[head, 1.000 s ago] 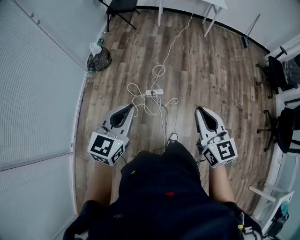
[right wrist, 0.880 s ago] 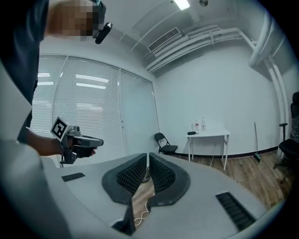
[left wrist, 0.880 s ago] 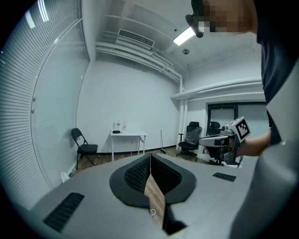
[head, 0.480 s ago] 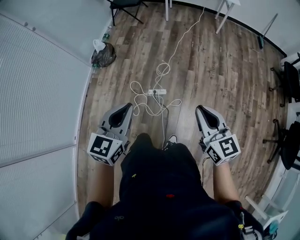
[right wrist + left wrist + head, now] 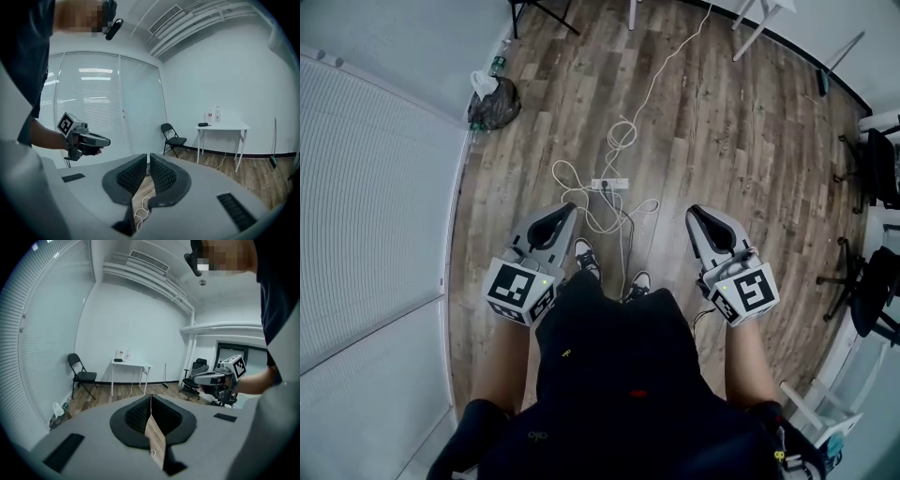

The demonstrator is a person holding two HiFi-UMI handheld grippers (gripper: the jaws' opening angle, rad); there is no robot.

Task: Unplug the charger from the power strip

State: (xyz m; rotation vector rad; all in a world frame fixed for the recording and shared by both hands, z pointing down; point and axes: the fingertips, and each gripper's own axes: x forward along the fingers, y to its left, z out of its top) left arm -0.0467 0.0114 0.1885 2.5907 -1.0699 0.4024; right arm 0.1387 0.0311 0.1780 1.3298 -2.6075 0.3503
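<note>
A white power strip point(image 5: 610, 185) lies on the wood floor ahead of me, with a dark plug in its left end and loose white cable point(image 5: 598, 214) looped around it. One long cable point(image 5: 661, 75) runs away to the far wall. My left gripper point(image 5: 569, 208) hangs above the floor, just left of the loops, jaws shut with nothing in them. My right gripper point(image 5: 693, 214) hangs to the right of the loops, also shut and empty. In the left gripper view the jaws point(image 5: 151, 397) meet; in the right gripper view the jaws point(image 5: 147, 160) meet, with cable point(image 5: 140, 213) below them.
A black rubbish bag point(image 5: 492, 100) sits by the blinds wall at the left. A folding chair point(image 5: 80, 375) and a white table point(image 5: 131, 364) stand at the far wall. Office chairs point(image 5: 877, 169) crowd the right side. The person's shoes point(image 5: 584, 253) stand just short of the cables.
The person has stepped toward the power strip, and both shoes now show. Both grippers have moved forward with the person, closer to the cable loops, and stay shut.
</note>
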